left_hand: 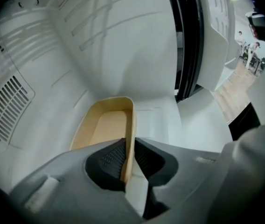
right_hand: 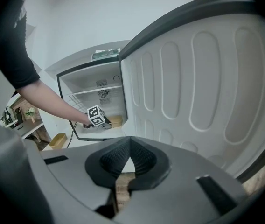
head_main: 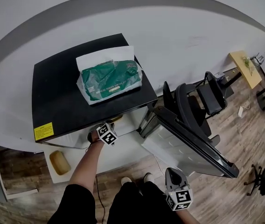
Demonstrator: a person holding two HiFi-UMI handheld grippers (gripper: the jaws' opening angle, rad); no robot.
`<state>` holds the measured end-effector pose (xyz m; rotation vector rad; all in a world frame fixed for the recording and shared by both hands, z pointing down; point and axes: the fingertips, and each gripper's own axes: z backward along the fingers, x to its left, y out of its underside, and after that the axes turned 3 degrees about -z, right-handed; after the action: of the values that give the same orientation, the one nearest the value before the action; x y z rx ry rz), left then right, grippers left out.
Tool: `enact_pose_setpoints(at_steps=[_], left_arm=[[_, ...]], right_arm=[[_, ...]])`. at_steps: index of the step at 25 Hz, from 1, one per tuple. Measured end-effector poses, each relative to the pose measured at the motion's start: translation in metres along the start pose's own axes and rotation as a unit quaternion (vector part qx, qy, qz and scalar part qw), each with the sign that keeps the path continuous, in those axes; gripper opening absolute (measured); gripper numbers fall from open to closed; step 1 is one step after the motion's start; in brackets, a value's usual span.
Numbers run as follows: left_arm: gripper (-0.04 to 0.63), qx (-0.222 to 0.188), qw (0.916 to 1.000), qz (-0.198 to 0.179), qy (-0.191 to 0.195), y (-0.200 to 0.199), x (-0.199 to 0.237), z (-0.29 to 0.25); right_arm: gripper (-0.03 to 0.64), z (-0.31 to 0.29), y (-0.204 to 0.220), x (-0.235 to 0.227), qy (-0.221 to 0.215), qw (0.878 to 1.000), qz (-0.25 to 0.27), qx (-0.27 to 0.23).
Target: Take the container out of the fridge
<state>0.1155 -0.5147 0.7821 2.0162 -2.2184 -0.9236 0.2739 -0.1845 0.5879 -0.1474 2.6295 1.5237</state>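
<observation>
Now, left tongs (left_hand: 125, 162): pinching one long wall of the tan, shallow oblong plastic container (left_hand: 105, 125).
Container: on the white fridge (left_hand: 114, 50) floor, long axis running straight ahead of these tongs.
Right tongs (right_hand: 129, 158): pressed together, empty, well back by the open door (right_hand: 202, 78).
Views: only the left gripper view shows the grip.

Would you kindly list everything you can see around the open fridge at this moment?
small black-topped fridge: one, white, centre, door open.
green plastic packet: one, green, on the fridge top.
tan open plastic container: one, tan, inside the fridge.
second tan container: one, tan, low white surface left of the fridge.
black office chair: one, black, beside the open door.
left tool: one, grey, shut on the fridge's container wall.
right tool: one, grey, shut, empty, facing the door.
</observation>
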Motion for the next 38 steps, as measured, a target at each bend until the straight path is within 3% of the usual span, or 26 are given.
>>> enact_pose_setpoints(at_steps=[6,13,22,30,38], left_arm=[[0.031,-0.002,1.0000,-0.004,-0.006,-0.003,-0.001,0.011],[0.028,-0.056,0.9972,0.049,-0.008,-0.015,-0.022,0.059],[0.026,-0.067,0.9932,0.094,-0.011,-0.017,-0.057,0.133],[0.026,-0.117,0.9777,0.170,-0.038,-0.029,-0.094,0.221],[0.026,-0.174,0.9531,0.234,-0.082,-0.029,-0.116,0.306]], right_arm=[[0.000,0.009,0.003,-0.003,0.000,1.000,-0.003,0.001],[0.000,0.014,-0.006,0.005,-0.027,1.000,0.011,-0.011],[0.000,0.005,-0.024,0.033,-0.086,0.995,0.023,-0.042],[0.000,-0.001,-0.058,0.050,-0.122,0.989,0.035,-0.081],[0.000,0.000,-0.075,0.084,-0.160,0.981,0.062,-0.094]])
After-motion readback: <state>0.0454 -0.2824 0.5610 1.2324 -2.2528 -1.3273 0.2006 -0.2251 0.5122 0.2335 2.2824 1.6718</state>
